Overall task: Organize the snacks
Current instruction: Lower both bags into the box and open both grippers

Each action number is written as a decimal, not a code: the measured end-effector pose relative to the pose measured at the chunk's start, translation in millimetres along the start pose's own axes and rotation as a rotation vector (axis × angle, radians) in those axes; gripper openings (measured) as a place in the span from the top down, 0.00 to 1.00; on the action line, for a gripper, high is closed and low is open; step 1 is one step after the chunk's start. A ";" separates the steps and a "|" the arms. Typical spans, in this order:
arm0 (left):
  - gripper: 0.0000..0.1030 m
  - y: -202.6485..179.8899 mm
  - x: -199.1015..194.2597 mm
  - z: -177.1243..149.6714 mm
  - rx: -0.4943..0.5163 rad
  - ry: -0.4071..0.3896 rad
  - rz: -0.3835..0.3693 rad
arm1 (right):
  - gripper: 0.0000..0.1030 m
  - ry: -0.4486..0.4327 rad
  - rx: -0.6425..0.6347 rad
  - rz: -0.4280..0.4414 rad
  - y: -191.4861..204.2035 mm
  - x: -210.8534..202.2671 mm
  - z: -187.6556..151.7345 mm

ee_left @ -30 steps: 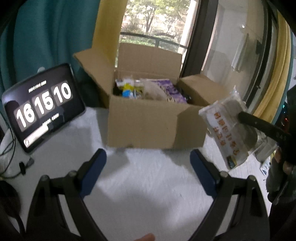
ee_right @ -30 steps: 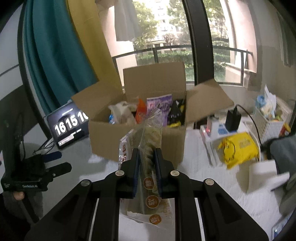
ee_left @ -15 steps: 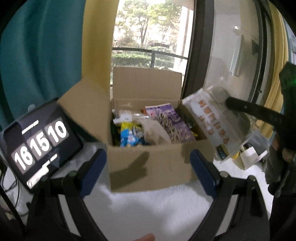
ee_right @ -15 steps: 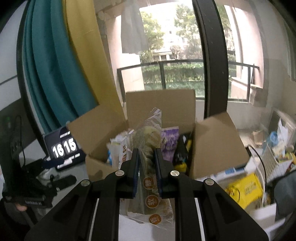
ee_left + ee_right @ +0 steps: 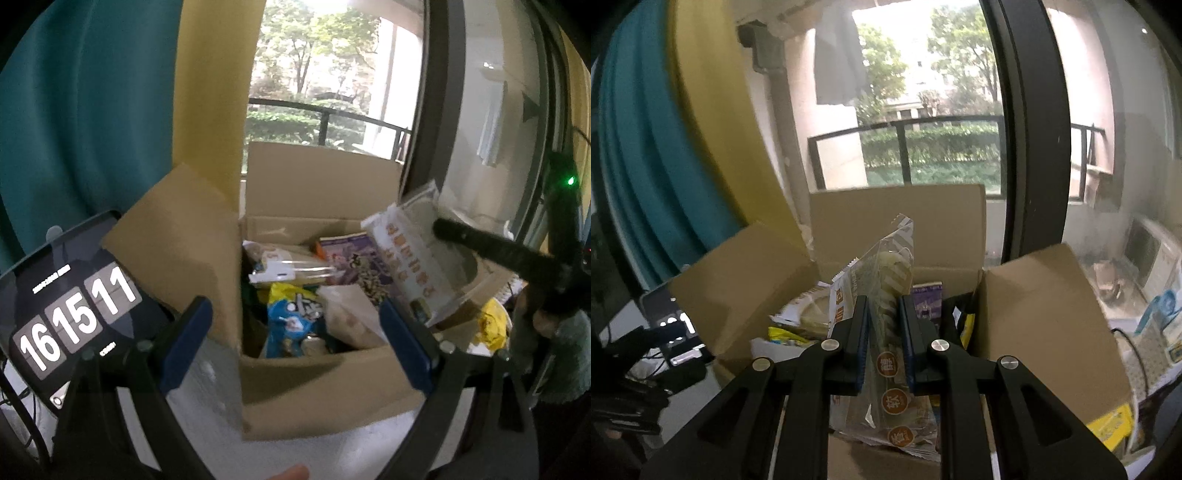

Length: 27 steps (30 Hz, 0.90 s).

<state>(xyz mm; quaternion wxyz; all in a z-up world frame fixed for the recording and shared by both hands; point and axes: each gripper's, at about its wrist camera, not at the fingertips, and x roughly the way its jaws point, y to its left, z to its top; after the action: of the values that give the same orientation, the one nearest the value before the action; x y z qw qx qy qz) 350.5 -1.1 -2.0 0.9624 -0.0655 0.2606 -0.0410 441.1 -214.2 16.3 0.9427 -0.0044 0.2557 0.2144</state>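
Observation:
An open cardboard box (image 5: 325, 391) (image 5: 897, 221) stands on the white table, holding several snack packs, among them a blue one (image 5: 291, 325) and a purple one (image 5: 354, 258). My right gripper (image 5: 884, 314) is shut on a clear bread packet (image 5: 890, 280) with orange round labels, held upright over the box's front edge. In the left wrist view that packet (image 5: 417, 266) hangs above the box's right side, pinched by the right gripper's black finger (image 5: 480, 247). My left gripper (image 5: 295, 321) is open, empty, its blue-padded fingers either side of the box's front.
A tablet (image 5: 70, 314) showing a clock leans left of the box. Teal and yellow curtains (image 5: 665, 140) and a window with a black frame (image 5: 1030, 129) stand behind. A yellow packet (image 5: 1112, 428) and a basket of items (image 5: 1160, 332) lie to the right.
Both grippers have moved forward toward the box, which now looms larger. The bread packet has travelled from beside the box's right flap to above its opening. The clock shows one second later.

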 end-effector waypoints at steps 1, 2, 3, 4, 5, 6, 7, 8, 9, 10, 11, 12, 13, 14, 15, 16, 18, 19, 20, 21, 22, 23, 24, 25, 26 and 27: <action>0.10 1.7 4.6 0.3 -0.006 0.000 0.006 | 0.83 0.007 0.007 -0.002 -2.4 5.3 -1.0; 0.10 3.2 8.5 -0.3 -0.015 0.002 0.009 | 0.83 0.016 0.017 -0.003 -4.6 11.6 -3.3; 0.10 3.6 10.9 -0.8 -0.020 0.006 0.009 | 0.83 0.029 0.029 -0.007 -7.2 19.9 -6.8; 0.10 3.7 15.6 -1.5 -0.018 0.017 0.008 | 0.83 0.040 0.037 -0.018 -9.6 27.9 -10.6; 0.10 3.5 17.8 -2.6 -0.012 0.021 0.010 | 0.83 0.056 0.044 -0.030 -11.4 34.0 -14.0; 0.10 2.8 21.0 -4.3 -0.006 0.028 0.017 | 0.83 0.081 0.051 -0.037 -13.3 41.9 -18.4; 0.10 2.5 24.5 -6.1 -0.004 0.040 0.018 | 0.83 0.102 0.051 -0.043 -12.9 47.0 -21.2; 0.10 2.0 27.1 -7.5 0.003 0.047 0.012 | 0.83 0.121 0.048 -0.055 -13.4 53.1 -24.6; 0.10 -0.2 28.6 -8.2 0.013 0.049 0.011 | 0.83 0.146 0.042 -0.082 -12.9 59.6 -30.8; 0.10 -2.3 30.1 -9.1 0.021 0.052 0.013 | 0.82 0.158 0.033 -0.096 -11.4 62.2 -35.8; 0.10 -3.9 31.8 -9.6 0.025 0.058 0.011 | 0.82 0.174 0.020 -0.107 -9.6 65.6 -39.7; 0.10 -5.3 34.4 -10.5 0.030 0.067 0.008 | 0.82 0.186 0.007 -0.107 -7.5 68.2 -43.9; 0.10 -6.6 37.1 -11.2 0.038 0.075 0.010 | 0.81 0.185 0.002 -0.108 -5.9 68.3 -45.7; 0.10 -8.4 37.6 -12.1 0.044 0.073 0.015 | 0.80 0.183 -0.001 -0.113 -4.6 67.4 -46.5; 0.10 -7.8 36.9 -12.5 0.040 0.072 0.015 | 0.79 0.183 -0.004 -0.122 -3.4 66.4 -46.7; 0.10 -7.9 36.9 -12.6 0.036 0.076 0.011 | 0.76 0.184 -0.006 -0.128 -2.7 65.7 -46.4; 0.10 -8.5 35.5 -11.2 0.032 0.076 0.011 | 0.72 0.192 -0.003 -0.138 -3.3 63.5 -45.8; 0.10 -8.2 33.8 -10.3 0.029 0.073 0.013 | 0.67 0.195 0.000 -0.138 -4.6 64.2 -45.6; 0.10 -7.0 32.4 -8.1 0.025 0.070 0.009 | 0.64 0.198 0.007 -0.138 -4.6 62.4 -46.1; 0.10 -5.8 30.6 -6.2 0.021 0.064 0.007 | 0.63 0.198 0.007 -0.133 -4.1 60.0 -45.6; 0.10 -6.2 27.1 -5.1 0.021 0.057 0.007 | 0.58 0.199 0.004 -0.137 -3.2 59.9 -44.4; 0.10 -7.1 23.8 -4.6 0.021 0.051 0.006 | 0.56 0.195 0.002 -0.145 -2.6 56.3 -44.3; 0.10 -6.6 19.8 -5.4 0.020 0.047 0.003 | 0.54 0.189 0.003 -0.145 -1.9 52.3 -44.2; 0.10 -7.2 16.6 -5.0 0.018 0.044 0.002 | 0.52 0.184 0.005 -0.143 -1.6 48.5 -43.8; 0.10 -7.9 12.6 -4.7 0.016 0.040 0.002 | 0.51 0.179 0.004 -0.144 0.3 42.2 -43.2; 0.10 -8.6 9.5 -4.5 0.014 0.038 0.001 | 0.51 0.173 0.000 -0.147 1.5 36.2 -42.4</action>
<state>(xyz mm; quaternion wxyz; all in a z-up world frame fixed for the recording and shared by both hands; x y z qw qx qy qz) 356.0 -11.1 -9.4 0.9577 -0.0578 0.2784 -0.0437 448.3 -203.2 -37.9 0.9302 -0.0417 0.3353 0.1437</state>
